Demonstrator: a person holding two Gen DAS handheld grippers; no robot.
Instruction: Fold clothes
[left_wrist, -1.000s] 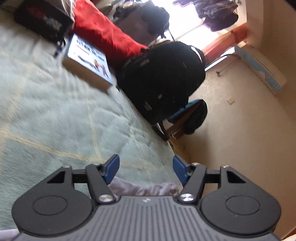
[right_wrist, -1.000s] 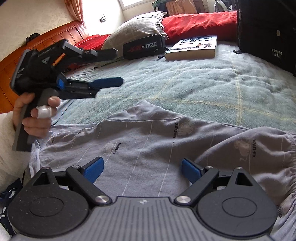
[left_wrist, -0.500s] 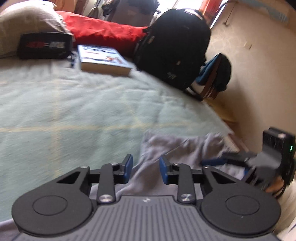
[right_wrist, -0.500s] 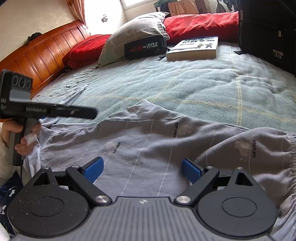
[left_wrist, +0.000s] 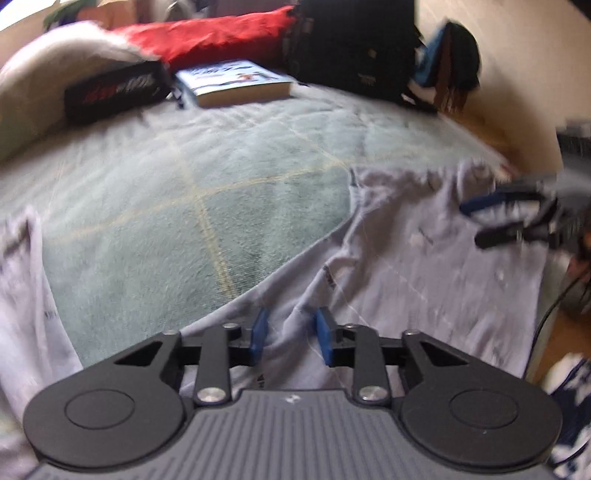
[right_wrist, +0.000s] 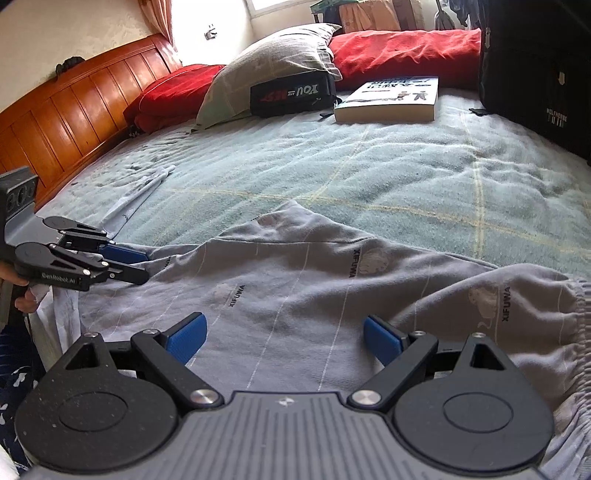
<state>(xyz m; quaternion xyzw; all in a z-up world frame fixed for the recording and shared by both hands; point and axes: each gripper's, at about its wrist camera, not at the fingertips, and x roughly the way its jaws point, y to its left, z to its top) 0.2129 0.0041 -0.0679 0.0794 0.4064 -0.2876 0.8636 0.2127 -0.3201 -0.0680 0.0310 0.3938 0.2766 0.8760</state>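
Observation:
Grey printed trousers (right_wrist: 295, 280) lie spread across the pale green blanket (right_wrist: 369, 173) on the bed, waistband at the right (right_wrist: 576, 314). My left gripper (left_wrist: 290, 334) sits low over the trousers (left_wrist: 424, 266) near the left end, its blue pads partly closed with a fold of grey cloth between them; it also shows in the right wrist view (right_wrist: 138, 264). My right gripper (right_wrist: 284, 336) is wide open and empty just above the trousers' middle; it appears blurred in the left wrist view (left_wrist: 480, 225).
A book (right_wrist: 391, 99), a black pouch (right_wrist: 291, 94), a grey pillow (right_wrist: 273, 62) and red pillows (right_wrist: 402, 48) lie at the far side. A black backpack (right_wrist: 539, 74) stands at the far right. A wooden headboard (right_wrist: 74, 107) runs along the left.
My left gripper has come down from above the bed to the trousers' left end, and its jaws have narrowed from wide open. The right gripper has stayed still and open.

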